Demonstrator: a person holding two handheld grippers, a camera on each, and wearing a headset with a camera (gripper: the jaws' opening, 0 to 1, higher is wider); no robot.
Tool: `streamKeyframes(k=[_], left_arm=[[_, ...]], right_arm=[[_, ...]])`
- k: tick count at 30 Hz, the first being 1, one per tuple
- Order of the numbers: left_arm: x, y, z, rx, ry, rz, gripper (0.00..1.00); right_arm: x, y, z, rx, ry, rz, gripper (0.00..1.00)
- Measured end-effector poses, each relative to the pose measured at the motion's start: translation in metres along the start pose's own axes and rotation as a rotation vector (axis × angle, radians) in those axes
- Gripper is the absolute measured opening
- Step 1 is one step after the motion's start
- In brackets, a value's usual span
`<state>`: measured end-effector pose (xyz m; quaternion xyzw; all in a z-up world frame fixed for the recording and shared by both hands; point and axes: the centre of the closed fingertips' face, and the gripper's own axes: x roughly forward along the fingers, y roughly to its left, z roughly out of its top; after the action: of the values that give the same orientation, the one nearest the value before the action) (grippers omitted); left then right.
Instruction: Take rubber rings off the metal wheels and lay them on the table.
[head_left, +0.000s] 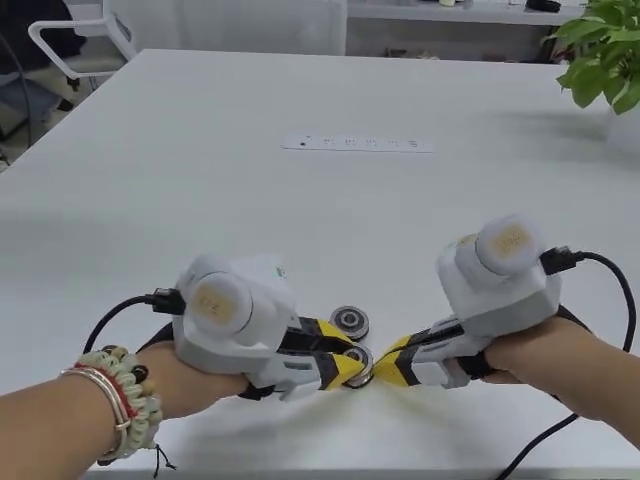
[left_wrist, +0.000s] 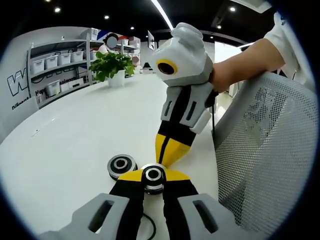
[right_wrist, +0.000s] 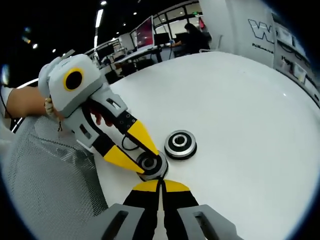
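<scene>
**Q:** Where is the gripped wheel (right_wrist: 152, 165), and how does it lie?

**A:** Near the front edge of the white table (head_left: 330, 210), hub facing up, clamped across its rim by the left gripper (left_wrist: 153, 175). The right gripper (right_wrist: 161, 186), jaws pressed together, touches its rim.

**Q:** Surroundings?

**A:** A second wheel (head_left: 349, 321) lies flat just beside it. A potted plant (head_left: 600, 55) stands far off.

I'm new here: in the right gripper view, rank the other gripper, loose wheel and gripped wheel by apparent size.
Largest: left gripper.
Then loose wheel and gripped wheel, alike; the gripped one is partly covered.
</scene>
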<state>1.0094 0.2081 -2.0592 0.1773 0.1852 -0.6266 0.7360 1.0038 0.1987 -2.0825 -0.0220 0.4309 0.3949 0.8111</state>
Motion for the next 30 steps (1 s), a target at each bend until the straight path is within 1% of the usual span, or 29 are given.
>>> streamKeyframes(k=[1,3,4,5,9,11,13,14,15,16,17,18,19,20,21,23,25,26,28,30], left_arm=[[0.000,0.000,0.000,0.000,0.000,-0.001,0.08],[0.000,-0.001,0.000,0.002,0.001,-0.002,0.08],[0.000,-0.001,0.000,0.003,0.001,-0.003,0.08],[0.000,-0.001,0.000,0.003,0.002,-0.005,0.08],[0.001,-0.002,0.000,0.007,0.003,-0.006,0.08],[0.001,-0.001,0.000,0.008,0.004,-0.006,0.08],[0.001,-0.002,0.000,0.009,0.005,-0.005,0.08],[0.001,-0.002,0.000,0.010,0.006,-0.004,0.08],[0.001,-0.002,0.000,0.010,0.006,-0.004,0.08],[0.001,-0.002,0.000,0.011,0.007,-0.004,0.08],[0.001,-0.002,0.000,0.012,0.008,-0.005,0.08],[0.000,-0.002,0.000,0.012,0.009,-0.005,0.08],[0.000,-0.002,0.000,0.013,0.009,-0.005,0.08],[0.000,-0.002,0.000,0.014,0.009,-0.004,0.08],[0.000,-0.002,0.000,0.015,0.010,-0.005,0.08],[0.001,-0.003,0.000,0.015,0.008,-0.009,0.08],[0.001,-0.003,0.000,0.019,0.008,-0.010,0.08],[0.000,-0.003,0.000,0.019,0.008,-0.011,0.08],[0.000,-0.003,0.000,0.031,0.010,-0.011,0.08],[0.000,-0.003,0.000,0.032,0.010,-0.011,0.08]], right_arm=[[-0.001,-0.001,0.000,0.042,-0.006,0.000,0.00],[-0.001,-0.002,0.000,0.104,-0.013,0.010,0.00],[-0.002,-0.002,-0.001,0.123,-0.013,0.015,0.00],[-0.002,-0.002,-0.001,0.118,-0.014,0.019,0.00],[-0.003,-0.002,-0.001,0.160,-0.018,0.020,0.00],[-0.004,-0.004,0.000,0.213,-0.018,0.014,0.00],[-0.004,-0.004,0.000,0.253,-0.021,0.013,0.00],[-0.004,-0.004,0.000,0.257,-0.022,0.015,0.00],[-0.004,-0.004,0.000,0.281,-0.025,0.017,0.00],[-0.005,-0.003,0.000,0.334,-0.032,0.019,0.00],[-0.005,-0.007,0.004,0.364,-0.059,0.011,0.00],[-0.007,-0.008,0.009,0.409,-0.093,0.027,0.00],[-0.009,-0.008,0.013,0.430,-0.113,0.037,0.00],[-0.010,-0.006,0.013,0.454,-0.114,0.053,0.00],[-0.010,-0.007,0.008,0.437,-0.099,0.048,0.00],[-0.009,-0.003,0.007,0.430,-0.093,0.047,0.00],[-0.009,-0.003,0.007,0.430,-0.094,0.050,0.00],[-0.009,0.000,0.009,0.419,-0.101,0.058,0.00],[-0.010,0.000,0.010,0.378,-0.099,0.050,0.00],[-0.010,0.000,0.010,0.362,-0.100,0.054,0.00]])
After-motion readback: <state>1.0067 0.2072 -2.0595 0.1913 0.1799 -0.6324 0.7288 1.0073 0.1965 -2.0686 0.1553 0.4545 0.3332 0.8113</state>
